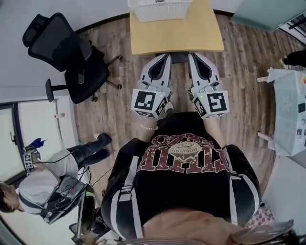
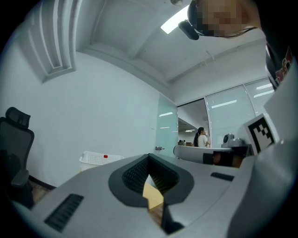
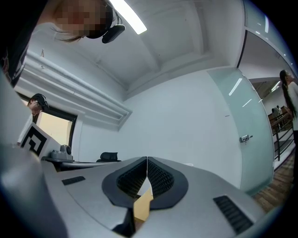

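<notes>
My left gripper [image 1: 165, 57] and right gripper [image 1: 192, 55] are held side by side in front of the person's chest, and they point at the near edge of a small wooden table [image 1: 177, 36]. Both are shut with the jaw tips together and nothing between them. In the left gripper view the shut tips [image 2: 149, 156] meet in front of a pale wall, and a sliver of the table [image 2: 153, 196] shows under the pads. The right gripper view shows the same: shut tips [image 3: 147, 159] over the table [image 3: 142, 207]. A white slotted basket [image 1: 159, 9] stands at the table's far end.
A black office chair [image 1: 67, 52] stands left of the table on the wood floor. Another person [image 1: 48, 189] sits at the lower left. A pale table [image 1: 289, 112] with small items is at the right edge. The basket [image 2: 100, 159] and a glass partition [image 2: 167, 128] show ahead.
</notes>
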Demonstrator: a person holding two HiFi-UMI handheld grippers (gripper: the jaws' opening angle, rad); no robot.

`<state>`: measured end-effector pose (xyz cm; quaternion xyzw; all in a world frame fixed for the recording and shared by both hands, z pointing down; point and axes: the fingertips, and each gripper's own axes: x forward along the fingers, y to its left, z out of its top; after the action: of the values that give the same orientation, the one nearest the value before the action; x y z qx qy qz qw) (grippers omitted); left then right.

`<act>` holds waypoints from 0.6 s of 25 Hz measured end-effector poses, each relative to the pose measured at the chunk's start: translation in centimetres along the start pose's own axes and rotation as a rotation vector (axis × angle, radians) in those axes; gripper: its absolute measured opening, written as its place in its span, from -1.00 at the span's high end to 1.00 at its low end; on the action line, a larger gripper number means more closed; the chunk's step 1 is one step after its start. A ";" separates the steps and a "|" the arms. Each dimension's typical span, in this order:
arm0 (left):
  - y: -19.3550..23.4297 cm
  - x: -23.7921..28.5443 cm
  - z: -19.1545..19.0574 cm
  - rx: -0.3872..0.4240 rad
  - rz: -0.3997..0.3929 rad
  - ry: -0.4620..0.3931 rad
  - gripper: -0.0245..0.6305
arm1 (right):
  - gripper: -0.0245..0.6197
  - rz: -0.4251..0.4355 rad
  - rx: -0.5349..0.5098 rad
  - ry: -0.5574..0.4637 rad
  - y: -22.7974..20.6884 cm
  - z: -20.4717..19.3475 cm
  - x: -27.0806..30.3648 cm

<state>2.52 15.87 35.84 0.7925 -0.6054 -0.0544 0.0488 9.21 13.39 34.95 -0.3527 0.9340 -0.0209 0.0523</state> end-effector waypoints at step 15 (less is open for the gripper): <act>3.9 2.6 0.1 0.000 -0.041 0.017 0.81 | 0.87 -0.043 0.008 0.019 -0.2 -1.3 4.7</act>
<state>-0.56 12.32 36.23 0.8053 -0.5885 -0.0487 0.0529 5.74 10.14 35.89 -0.3721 0.9266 -0.0290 0.0446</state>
